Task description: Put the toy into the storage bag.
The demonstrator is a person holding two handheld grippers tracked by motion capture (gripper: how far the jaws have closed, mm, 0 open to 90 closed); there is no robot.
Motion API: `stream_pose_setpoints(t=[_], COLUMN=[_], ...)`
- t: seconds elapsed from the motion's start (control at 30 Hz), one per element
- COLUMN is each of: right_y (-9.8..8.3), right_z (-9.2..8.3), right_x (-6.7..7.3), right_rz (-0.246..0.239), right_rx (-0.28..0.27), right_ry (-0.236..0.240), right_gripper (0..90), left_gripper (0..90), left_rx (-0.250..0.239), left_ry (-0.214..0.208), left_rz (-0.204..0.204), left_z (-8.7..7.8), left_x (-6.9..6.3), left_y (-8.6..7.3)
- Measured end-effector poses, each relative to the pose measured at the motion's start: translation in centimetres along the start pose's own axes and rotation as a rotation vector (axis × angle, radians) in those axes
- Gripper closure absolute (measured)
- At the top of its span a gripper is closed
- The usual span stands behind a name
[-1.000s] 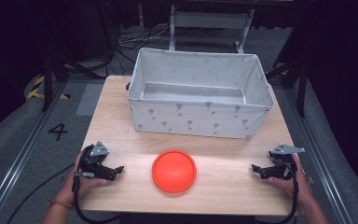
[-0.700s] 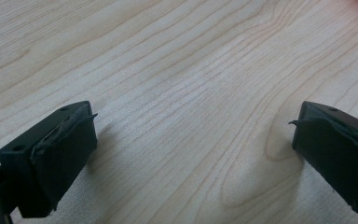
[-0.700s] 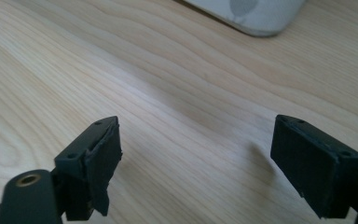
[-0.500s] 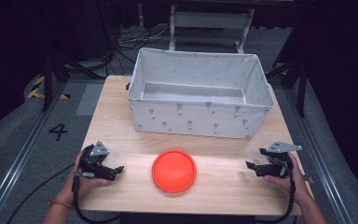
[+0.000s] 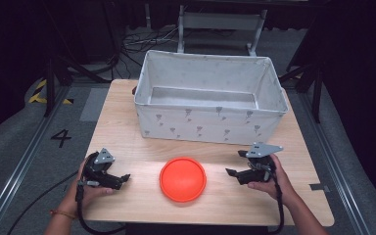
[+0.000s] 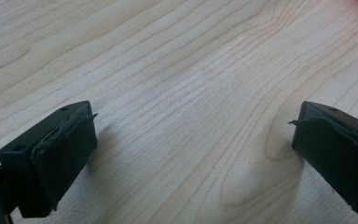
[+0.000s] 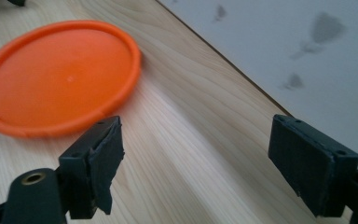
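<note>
orange disc (image 5: pixel 182 178) — we see it flat on the bench (image 5: pixel 127 122) | right tongs (image 5: pixel 231 172) near it, jaws just narrowed, nothing between | left tongs (image 5: pixel 126 177) wide, bare — grey bin (image 5: pixel 208 122) behind

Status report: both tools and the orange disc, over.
Left tool open, empty, low over the wooden table. Right tool open, jaws just narrowed, nothing between them, pointed at the flat round orange plastic disc. Path to disc clear; white fabric bin behind it.

A wooden table (image 5: pixel 127 122) bears a fabric bin (image 5: pixel 208 120) and an orange plate (image 5: pixel 182 179).
</note>
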State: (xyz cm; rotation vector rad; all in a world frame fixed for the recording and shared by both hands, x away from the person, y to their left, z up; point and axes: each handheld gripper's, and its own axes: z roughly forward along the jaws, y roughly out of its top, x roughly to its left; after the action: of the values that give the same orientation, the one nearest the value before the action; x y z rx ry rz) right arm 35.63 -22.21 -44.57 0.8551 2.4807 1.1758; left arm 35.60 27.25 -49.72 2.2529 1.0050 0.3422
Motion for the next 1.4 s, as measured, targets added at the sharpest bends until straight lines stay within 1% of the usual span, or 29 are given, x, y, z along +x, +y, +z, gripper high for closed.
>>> stream_pose_setpoints(t=[0.07,0.1,0.13,0.2,0.27,0.33,0.37,0.4,0.5,0.57,0.6,0.63,0.7,0.77,0.8,0.83,0.87,0.9,0.93,0.97,1.1,1.17,1.23,1.27,1.33,1.4], right_y=[0.8,0.8,1.4,1.9,2.3,2.6,2.6,2.8,2.8,2.7,2.6,2.5,2.4,2.2,2.1,2.0,1.9,1.9,1.9,1.8,1.8,1.8,1.8,1.7,1.7,1.7], right_z=[1.0,1.0,2.1,3.2,4.4,5.4,5.4,6.4,7.7,8.0,8.4,8.7,9.1,9.5,9.8,9.9,10.1,10.1,10.1,10.1,10.1,10.1,10.0,10.0,10.0,9.9], right_x=[0.8,0.8,1.6,2.4,3.1,3.7,3.7,4.2,4.7,4.7,4.7,4.6,4.5,4.5,4.6,4.7,4.9,5.0,5.1,5.2,5.4,5.4,5.2,5.0,4.8,4.5], right_rz=[-0.009,-0.009,-0.03,-0.051,-0.056,-0.07,-0.07,-0.076,-0.088,-0.09,-0.084,-0.08,-0.063,-0.056,-0.057,-0.061,-0.076,-0.078,-0.077,-0.085,-0.086,-0.072,-0.024,0.009,0.038,0.057], right_rx=[-0.004,-0.004,0.003,0.017,0.034,0.044,0.044,0.057,0.083,0.09,0.1,0.103,0.104,0.111,0.126,0.129,0.129,0.126,0.119,0.115,0.11,0.096,0.073,0.059,0.051,0.051], right_ry=[0.03,0.03,0.058,0.083,0.114,0.132,0.132,0.152,0.152,0.152,0.147,0.155,0.158,0.163,0.165,0.165,0.157,0.157,0.167,0.167,0.172,0.158,0.125,0.115,0.112,0.115], right_gripper=[18.4,18.4,18.4,18.4,18.4,18.1,18.1,17.9,18.3,18.4,18.5,18.4,18.2,17.5,16.6,16.1,15.5,16.5,17.5,18.1,19.7,28.4,43.3,48.1,53.9,58.0], left_gripper=[0.2,0.2,0.3,0.3,0.3,0.3,0.3,0.3,0.3,0.3,0.3,0.3,0.3,0.2,0.2,0.2,0.2,0.2,0.2,0.2,0.3,0.2,0.2,0.4,0.4,0.4], left_rx=[0.0,0.0,0.0,-0.001,-0.001,0.0,0.0,0.0,0.0,0.0,0.0,0.0,0.0,0.0,0.0,0.0,0.0,0.0,0.0,0.0,0.0,-0.001,-0.002,-0.005,-0.003,-0.003], left_ry=[0.002,0.002,0.003,0.006,0.006,0.004,0.004,0.002,0.002,0.002,0.002,0.002,0.0,-0.002,-0.002,-0.002,-0.002,-0.004,-0.002,-0.002,-0.002,-0.004,-0.005,-0.005,0.001,0.002], left_rz=[0.0,0.0,-0.001,-0.005,-0.005,-0.003,-0.003,-0.004,-0.003,-0.004,-0.003,-0.003,0.0,0.001,0.001,0.001,0.001,0.0,0.002,0.002,0.001,0.002,0.004,-0.004,0.002,0.002], left_z=[0.0,0.0,0.0,0.0,0.0,0.0,0.0,0.0,0.0,0.0,0.0,0.0,0.0,0.0,0.0,0.0,0.0,0.0,0.0,0.0,0.0,0.0,0.0,0.1,0.2,0.2], left_x=[0.0,0.0,0.0,-0.1,-0.1,0.0,0.0,0.0,0.0,0.0,0.0,0.0,0.0,0.0,0.0,0.0,0.0,0.0,0.0,0.0,0.0,0.0,0.1,0.1,0.2,0.2], left_y=[0.0,0.0,0.0,0.0,0.0,0.0,0.0,0.0,0.0,0.0,0.0,0.0,0.0,0.0,0.0,0.0,0.0,0.0,0.0,0.0,0.0,0.0,0.0,0.1,0.2,0.2])
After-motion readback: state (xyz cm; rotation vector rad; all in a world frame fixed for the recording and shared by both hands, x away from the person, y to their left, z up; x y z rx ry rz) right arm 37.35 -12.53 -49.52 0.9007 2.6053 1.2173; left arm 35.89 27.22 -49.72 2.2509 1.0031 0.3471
